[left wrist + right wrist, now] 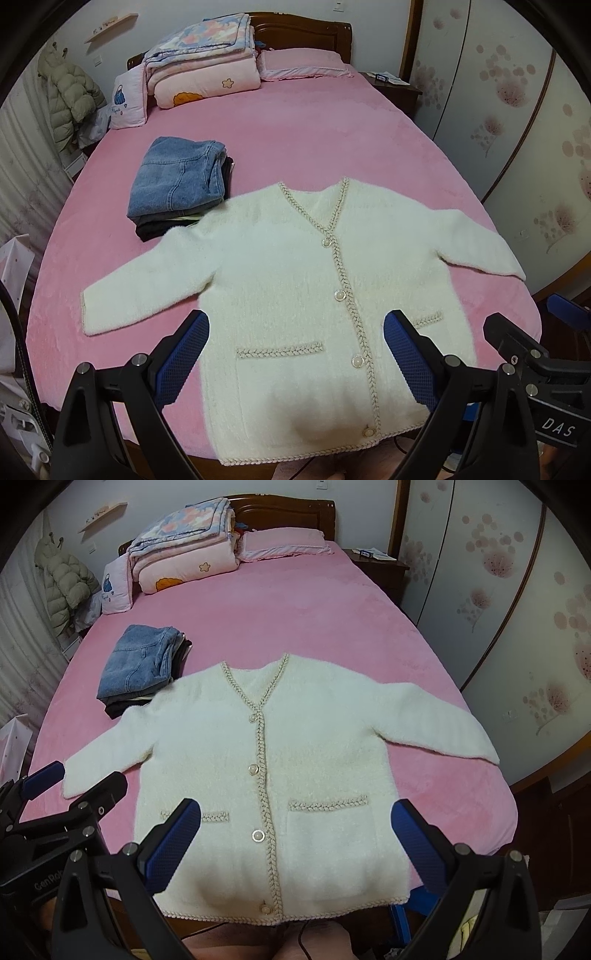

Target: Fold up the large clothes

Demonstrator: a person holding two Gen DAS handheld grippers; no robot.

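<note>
A cream cardigan (280, 280) is lying flat, front up, on the pink plush bed (314, 140), filling the near half of the sheet. The knit is looking fuzzy and soft; braided beige trim is running round the V-neck, down the placket, over both patch pockets and along the hem. Four round pearly buttons (258, 835) are sitting on the placket, all done up. Both sleeves are spreading outward and down, cuffs toward 8 and 4 o'clock. The hem is hanging just over the bed's near edge at 6 o'clock.

The left gripper (295, 354) is hovering above the lower front of the cardigan, jaws wide apart and gripping nothing. Its fingers (183, 360) are black and angular with blue, cross-hatched rubber pads. The right gripper (295, 840) is doing the same over the right pocket area: spread wide, empty, not touching the knit as far as the views show. In the left wrist view, part of the right gripper is showing at 4 o'clock; in the right wrist view, the left gripper is showing at 8 o'clock.

At 10 o'clock from the cardigan, just beside its shoulder, folded jeans (177, 177) are topping a small stack of darker clothes. At 11 o'clock, by the wooden headboard (306, 33), thick quilts (203, 62) are piled in a soft block, with a flat pink pillow (303, 62) beside them. A puffy pale coat (70, 96) is hanging at 10 o'clock off the bed.
</note>
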